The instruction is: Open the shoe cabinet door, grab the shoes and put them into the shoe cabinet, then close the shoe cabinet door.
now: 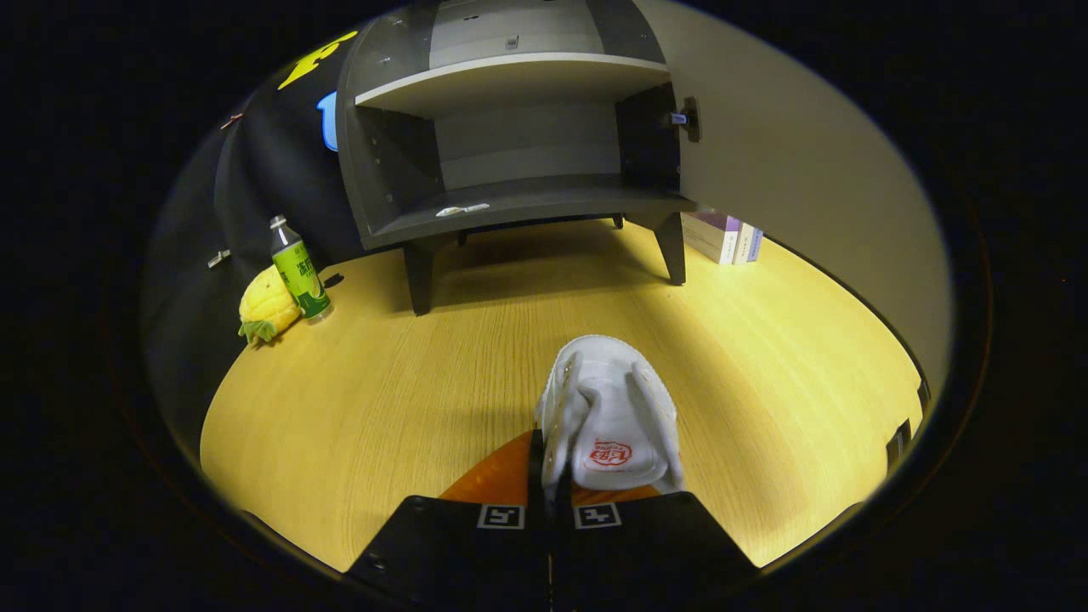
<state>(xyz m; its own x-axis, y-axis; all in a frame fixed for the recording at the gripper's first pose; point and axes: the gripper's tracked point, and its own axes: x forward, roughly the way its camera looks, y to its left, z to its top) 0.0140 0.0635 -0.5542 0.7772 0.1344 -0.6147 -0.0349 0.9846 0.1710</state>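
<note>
Shoe: we see a white shoe point(610, 416) just ahead of the fingers, toe pointing away toward the cabinet, a red mark on its tongue facing us.
Hold: the gripper point(548, 484) has its two fingers drawn close together on the shoe's left side wall near the collar; we take it to be pinched between them, though the contact itself is partly hidden.
Height: we cannot tell whether the sole rests on the floor or hangs just above it.
Floor: pale wooden boards point(382, 399) spread out under and around the shoe.
Cabinet: the grey shoe cabinet point(510, 136) stands beyond the shoe on short dark legs, well apart from it.
Door: the cabinet door point(782, 170) is swung wide open to the right, its inner face pale, a small latch at its edge.
Shelves: we see one shelf board across the upper part and the bottom board below it; a small white object point(461, 209) lies on the bottom board near the front edge, too small to identify.
Left of cabinet: a green bottle point(298, 270) stands upright on the floor, touching or just beside a yellow pineapple toy point(265, 304).
Right of cabinet: a few boxes point(724, 236) sit on the floor behind the open door's lower edge.
</note>
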